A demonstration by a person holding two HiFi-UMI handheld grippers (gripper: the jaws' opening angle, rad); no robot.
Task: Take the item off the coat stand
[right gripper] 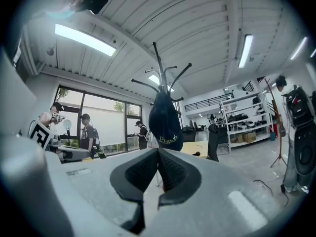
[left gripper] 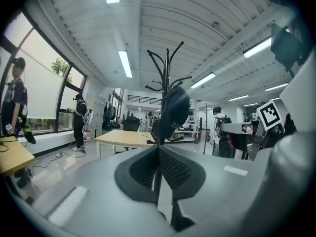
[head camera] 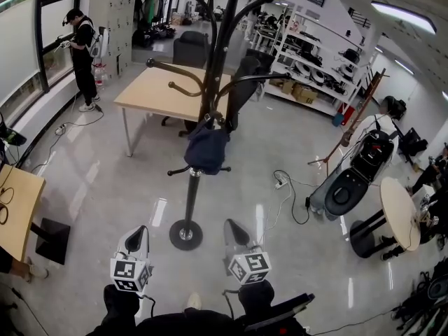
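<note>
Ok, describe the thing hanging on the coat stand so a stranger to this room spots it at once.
Look to the middle of the grey floor, where a black coat stand rises in front of a light wooden table. Partway down its pole hangs a dark navy cap with pale lettering, the only fabric thing on the stand; the curved hooks above it are bare.

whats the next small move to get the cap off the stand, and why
Probably open the right gripper and ease it forward toward the dark navy fabric cap. Its jaws are together with nothing between them, and it sits short of the black metal coat stand, where the cap hangs.
</note>
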